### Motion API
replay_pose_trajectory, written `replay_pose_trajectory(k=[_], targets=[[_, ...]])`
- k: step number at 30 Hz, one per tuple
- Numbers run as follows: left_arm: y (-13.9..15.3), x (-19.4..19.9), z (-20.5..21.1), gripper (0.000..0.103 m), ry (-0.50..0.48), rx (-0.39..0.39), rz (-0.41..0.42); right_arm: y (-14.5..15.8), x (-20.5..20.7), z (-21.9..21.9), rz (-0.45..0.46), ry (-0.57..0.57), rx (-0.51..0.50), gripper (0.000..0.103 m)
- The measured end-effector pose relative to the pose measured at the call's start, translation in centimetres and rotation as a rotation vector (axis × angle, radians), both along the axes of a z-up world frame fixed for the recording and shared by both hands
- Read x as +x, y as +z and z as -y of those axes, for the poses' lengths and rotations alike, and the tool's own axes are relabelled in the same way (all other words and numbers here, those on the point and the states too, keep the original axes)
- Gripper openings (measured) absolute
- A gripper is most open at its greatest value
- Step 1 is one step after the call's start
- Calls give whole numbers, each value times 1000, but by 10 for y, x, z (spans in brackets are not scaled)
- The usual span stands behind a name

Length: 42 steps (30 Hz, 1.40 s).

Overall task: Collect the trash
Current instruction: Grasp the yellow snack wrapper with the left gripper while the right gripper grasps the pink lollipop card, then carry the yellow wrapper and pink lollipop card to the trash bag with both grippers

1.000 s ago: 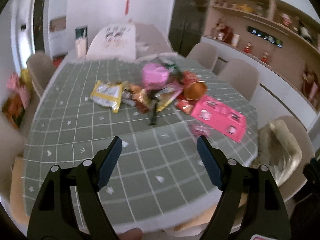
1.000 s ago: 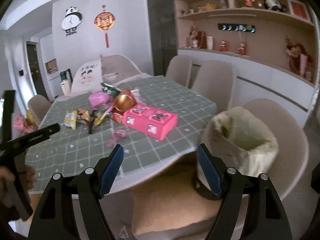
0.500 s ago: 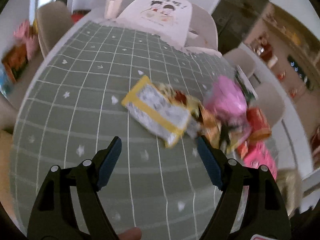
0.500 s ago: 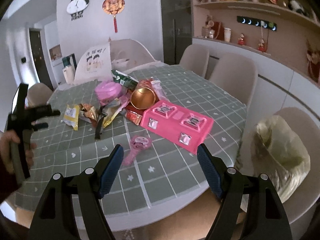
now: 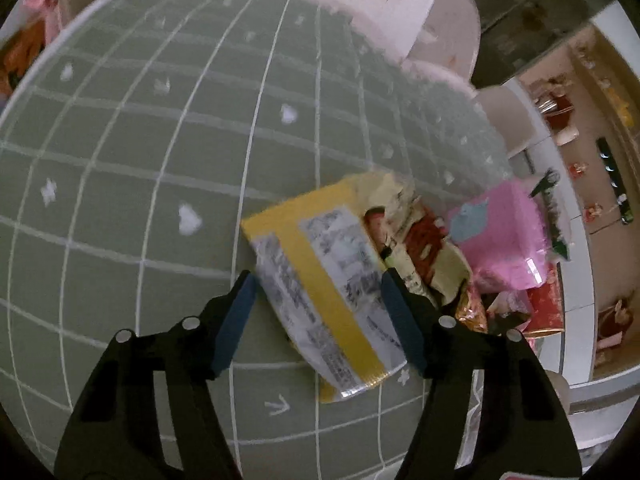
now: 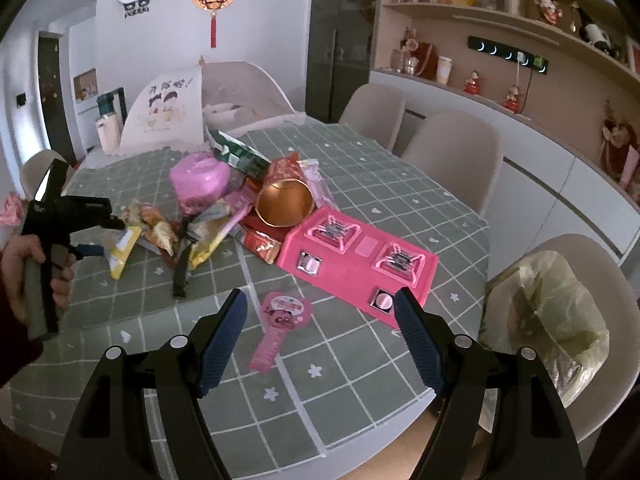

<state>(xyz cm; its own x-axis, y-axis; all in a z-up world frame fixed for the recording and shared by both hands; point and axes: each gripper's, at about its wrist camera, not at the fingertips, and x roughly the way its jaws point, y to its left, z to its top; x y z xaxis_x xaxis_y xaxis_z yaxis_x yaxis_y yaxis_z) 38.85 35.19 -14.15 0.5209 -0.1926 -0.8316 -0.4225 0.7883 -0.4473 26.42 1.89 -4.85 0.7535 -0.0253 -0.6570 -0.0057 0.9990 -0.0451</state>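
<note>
Wrapper (image 5: 324, 300), yellow and silver, lies flat on the green checked table (image 5: 140, 140) at the left edge of the trash pile, straddled by the left gripper (image 5: 316, 312). Jaws are closing, with the wrapper between them; the right pad looks at or over the wrapper's edge, the left pad has a sliver of cloth showing beside it, so I wouldn't call it gripped yet. From the right wrist view the same left gripper (image 6: 94, 236) sits low over the wrapper (image 6: 120, 248), held by a hand (image 6: 24, 264). Right gripper (image 6: 320, 336) is wide open with nothing in it, hovering over the near table edge above a small pink tag (image 6: 282, 320); a pink tray (image 6: 360, 256) is just beyond. Bag (image 6: 544, 320) for the trash sits on the chair to the right, well apart from the wrapper. Handling, my read: empty foil film, very light, floppy, slick, crinkles rather than resists. Pinched across its flat width it'll buckle and may pop out or slide along the cloth. Better to catch a raised edge or the torn top end where it's already lifted, and let it fold into the pads. Nothing fragile, so a firm squeeze is fine. Risk is dragging the neighbouring wrappers (image 5: 424, 248) touching its right side.
</note>
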Motion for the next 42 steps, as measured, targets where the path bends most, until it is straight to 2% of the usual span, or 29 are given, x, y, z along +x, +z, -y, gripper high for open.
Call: replay_pose_trajectory(k=[1, 3, 4, 5, 11, 15, 20, 27, 30, 36, 42], targets=[[3, -1, 1, 55, -3, -1, 17, -2, 2, 2, -7, -4, 2, 72], [6, -2, 2, 39, -16, -30, 25, -8, 6, 8, -21, 2, 10, 72], [7, -3, 4, 37, -21, -34, 31, -10, 7, 10, -24, 12, 12, 72], [10, -5, 6, 30, -30, -27, 41, -14, 8, 12, -28, 31, 14, 72], [46, -41, 33, 19, -123, 68, 113, -36, 21, 23, -51, 162, 61, 72], [71, -67, 58, 18, -208, 171, 156, -52, 40, 18, -81, 211, 103, 72], [94, -92, 77, 18, -233, 253, 205, -74, 65, 1, -134, 237, 114, 72], [105, -110, 84, 18, -237, 277, 221, -97, 85, -9, -193, 202, 78, 71], [106, -112, 83, 18, -243, 279, 224, -102, 86, -11, -225, 216, 72, 49], [114, -107, 95, 18, -293, 275, 254, -75, 70, -7, -158, 250, 68, 49], [133, -92, 138, 18, -417, 282, 338, -25, 50, 24, -42, 186, 54, 49]])
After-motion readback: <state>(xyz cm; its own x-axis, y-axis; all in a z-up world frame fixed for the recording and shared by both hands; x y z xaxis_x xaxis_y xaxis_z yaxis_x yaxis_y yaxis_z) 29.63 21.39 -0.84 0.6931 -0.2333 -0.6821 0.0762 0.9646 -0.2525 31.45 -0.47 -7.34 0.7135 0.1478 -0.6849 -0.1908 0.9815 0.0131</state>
